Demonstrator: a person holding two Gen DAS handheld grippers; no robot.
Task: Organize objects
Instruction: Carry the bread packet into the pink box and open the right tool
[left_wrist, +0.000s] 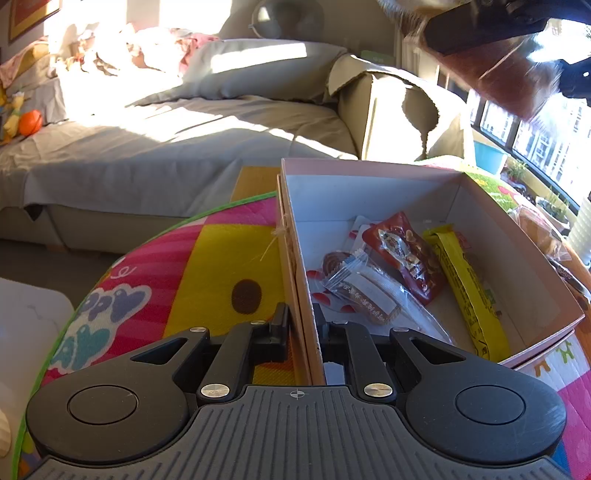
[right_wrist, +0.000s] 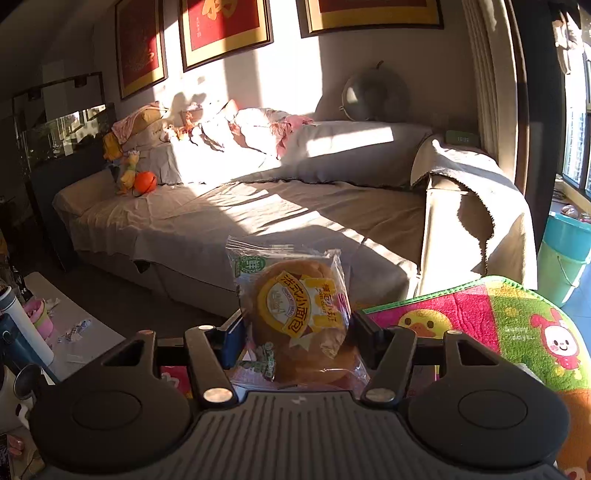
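Sunlight falls across a grey sofa (right_wrist: 258, 206) behind a round tabletop covered by a bright cartoon mat (left_wrist: 207, 266). On it sits an open cardboard box (left_wrist: 532, 280) holding snack packets (left_wrist: 402, 254). The left gripper (left_wrist: 302, 325) has its fingers pinched on the box's near wall. The right gripper (right_wrist: 297, 328) holds a wrapped bun (right_wrist: 295, 314) between its fingers, up off the mat.

We see a sunlit grey sofa (right_wrist: 258, 206) under framed red pictures (right_wrist: 225, 26), with a window (right_wrist: 576, 140) at the right.
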